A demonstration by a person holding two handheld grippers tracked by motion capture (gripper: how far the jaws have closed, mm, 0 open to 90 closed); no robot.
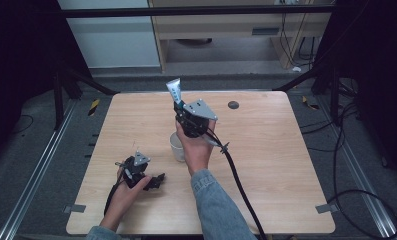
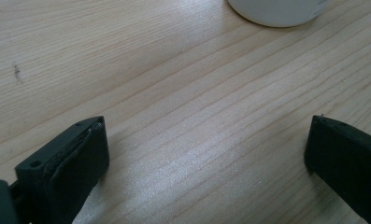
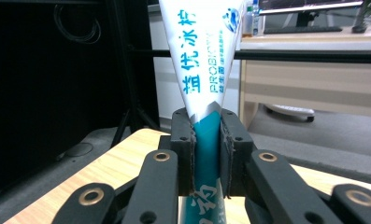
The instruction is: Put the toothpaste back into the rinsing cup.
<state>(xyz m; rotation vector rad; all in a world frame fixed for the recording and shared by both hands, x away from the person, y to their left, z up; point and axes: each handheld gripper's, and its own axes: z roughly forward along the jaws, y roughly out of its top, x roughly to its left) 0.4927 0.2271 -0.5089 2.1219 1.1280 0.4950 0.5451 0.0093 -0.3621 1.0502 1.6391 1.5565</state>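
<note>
High view first: two hand-held grippers are at work over one wooden table point(image 1: 266, 165), each in one of the person's hands. The right gripper point(image 1: 178, 106) is raised above the middle of the table with its jaws pointing up and away from the person, and they are clamped narrow on one tube of toothpaste point(image 1: 174, 91), white and teal with blue printing. The tube stands nearly upright out of the jaws, its flat crimped end uppermost. In the right gripper view the two black pads press on the teal part of the tube point(image 3: 206, 140) from either side, and the white printed part fans out wider above them. Just below and toward the person from that gripper, partly behind the right hand point(image 1: 196, 150), sits one white cup point(image 1: 177, 146) on the table; the tube is above it and not touching it. The left gripper point(image 1: 158, 181) lies low near the table on the person's left, well apart from the right one, held in the left hand point(image 1: 123, 195) with its jaws aimed across toward the cup. In the left gripper view its two jaws stand wide apart with bare wood between them, nothing gripped, and the rounded white base of the cup point(image 2: 279, 11) shows ahead of them at the top edge. One small dark round mark point(image 1: 233, 105) sits on the table beyond the right gripper, off to its right.
</note>
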